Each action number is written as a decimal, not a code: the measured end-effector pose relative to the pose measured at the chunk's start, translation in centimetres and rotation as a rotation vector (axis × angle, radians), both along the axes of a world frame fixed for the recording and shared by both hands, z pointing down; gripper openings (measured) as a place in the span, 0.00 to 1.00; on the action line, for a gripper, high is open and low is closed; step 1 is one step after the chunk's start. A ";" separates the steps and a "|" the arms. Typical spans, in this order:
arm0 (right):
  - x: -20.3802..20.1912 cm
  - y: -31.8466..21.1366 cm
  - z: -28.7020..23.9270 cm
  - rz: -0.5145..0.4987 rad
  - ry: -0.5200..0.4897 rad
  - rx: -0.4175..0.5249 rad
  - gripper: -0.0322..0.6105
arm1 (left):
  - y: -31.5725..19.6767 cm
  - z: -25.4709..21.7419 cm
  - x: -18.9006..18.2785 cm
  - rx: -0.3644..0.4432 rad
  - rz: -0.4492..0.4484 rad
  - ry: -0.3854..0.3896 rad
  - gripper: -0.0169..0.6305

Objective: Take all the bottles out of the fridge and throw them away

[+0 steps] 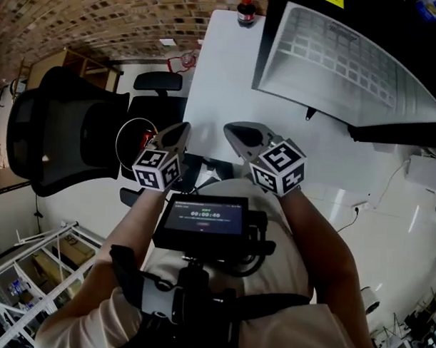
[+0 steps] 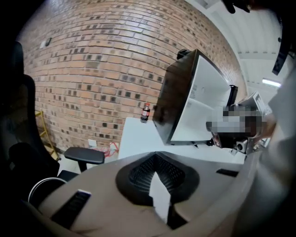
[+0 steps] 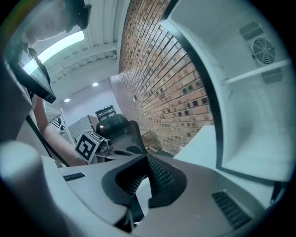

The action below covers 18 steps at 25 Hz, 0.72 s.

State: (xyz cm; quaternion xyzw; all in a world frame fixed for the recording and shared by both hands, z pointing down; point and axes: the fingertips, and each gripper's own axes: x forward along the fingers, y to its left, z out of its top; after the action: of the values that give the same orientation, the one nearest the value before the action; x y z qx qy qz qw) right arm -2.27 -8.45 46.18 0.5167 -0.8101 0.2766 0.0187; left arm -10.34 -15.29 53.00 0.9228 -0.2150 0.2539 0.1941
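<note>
A small dark cola bottle (image 1: 245,10) with a red cap stands at the far end of the white table (image 1: 214,77), near the brick wall; it also shows in the left gripper view as the bottle (image 2: 145,112). The black fridge (image 2: 185,102) stands on the table with its white inside (image 3: 259,92) showing, and I see no bottle on the visible shelf. I hold both grippers close to my chest over the table's near edge. My left gripper (image 1: 182,129) (image 2: 156,157) is shut and empty. My right gripper (image 1: 234,131) (image 3: 147,159) is shut too, with nothing held.
A black office chair (image 1: 62,128) stands left of the table. Beside it is a round white-rimmed bin (image 1: 137,142) with something red inside. A metal rack (image 1: 29,270) stands at the lower left. A small screen (image 1: 202,219) hangs on my chest.
</note>
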 end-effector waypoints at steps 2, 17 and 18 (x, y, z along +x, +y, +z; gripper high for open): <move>2.4 1.3 -0.2 0.050 -0.004 0.007 0.05 | 1.6 -0.9 3.3 -0.017 0.075 0.041 0.04; 18.1 12.7 -0.9 0.411 -0.015 0.040 0.05 | 13.3 -5.9 22.2 -0.059 0.504 0.191 0.04; 18.9 13.3 -1.0 0.430 -0.017 0.046 0.05 | 13.8 -6.3 23.2 -0.048 0.529 0.200 0.04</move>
State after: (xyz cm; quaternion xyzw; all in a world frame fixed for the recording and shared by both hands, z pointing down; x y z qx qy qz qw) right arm 16.62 4.90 45.21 0.6756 -0.6874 0.2599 -0.0593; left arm 12.86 -1.44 46.71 0.9625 0.0593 0.2086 0.1631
